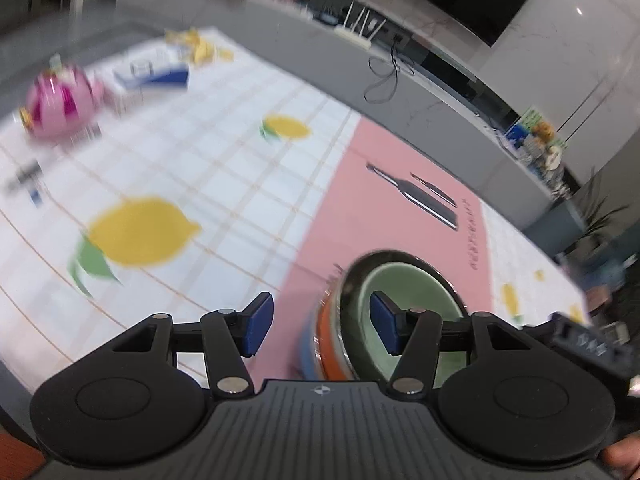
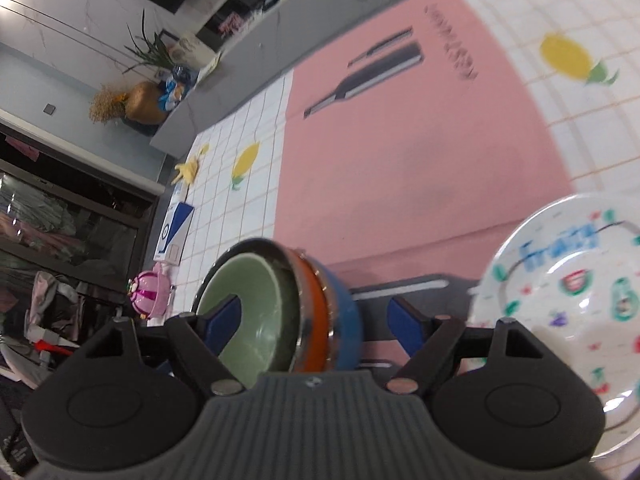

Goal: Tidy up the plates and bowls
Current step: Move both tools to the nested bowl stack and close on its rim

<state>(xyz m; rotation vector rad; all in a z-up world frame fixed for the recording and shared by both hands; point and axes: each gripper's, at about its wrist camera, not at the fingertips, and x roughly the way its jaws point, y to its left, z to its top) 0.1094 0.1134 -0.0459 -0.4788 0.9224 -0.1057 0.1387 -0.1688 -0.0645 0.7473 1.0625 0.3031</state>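
Note:
A stack of nested bowls (image 1: 360,320), green inside, then dark, orange and blue, sits on the pink mat (image 1: 400,200). My left gripper (image 1: 320,328) is open, its jaws on either side of the stack's rim. In the right wrist view the same stack (image 2: 288,320) lies between the jaws of my right gripper (image 2: 316,320), which is open too. A white plate (image 2: 572,300) with fruit prints and blue lettering lies to the right of it.
A pink round teapot-like toy (image 1: 60,100) and a blue-and-white box (image 1: 156,74) stand at the far left of the lemon-print tablecloth (image 1: 200,160). A grey counter (image 1: 400,92) with cables runs behind the table.

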